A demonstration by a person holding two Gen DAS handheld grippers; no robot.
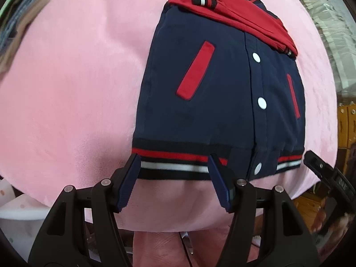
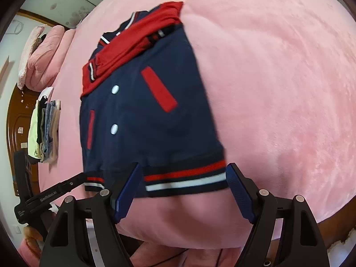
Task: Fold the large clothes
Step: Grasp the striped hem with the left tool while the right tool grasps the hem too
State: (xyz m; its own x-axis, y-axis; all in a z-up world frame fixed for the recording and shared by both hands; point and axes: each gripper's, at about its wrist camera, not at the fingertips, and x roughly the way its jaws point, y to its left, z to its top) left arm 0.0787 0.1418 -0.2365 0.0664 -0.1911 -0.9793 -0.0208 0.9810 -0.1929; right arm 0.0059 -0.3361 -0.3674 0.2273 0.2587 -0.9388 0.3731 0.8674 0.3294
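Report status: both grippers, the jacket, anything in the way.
Left gripper and right gripper open over the striped hem. Jacket flat on pink blanket, red sleeves folded in. Nothing blocking.

The left hand-held gripper [image 1: 173, 166] points steeply downward with its two blue-padded fingers [image 1: 128, 184] spread apart — nothing is pinched between them. The right hand-held gripper [image 2: 184, 178] tilts down much the same way, its jaws standing wider — the pads [image 2: 241, 195] press on nothing. In each wrist view the other gripper's black body shows at the frame edge, so the two sit side by side.
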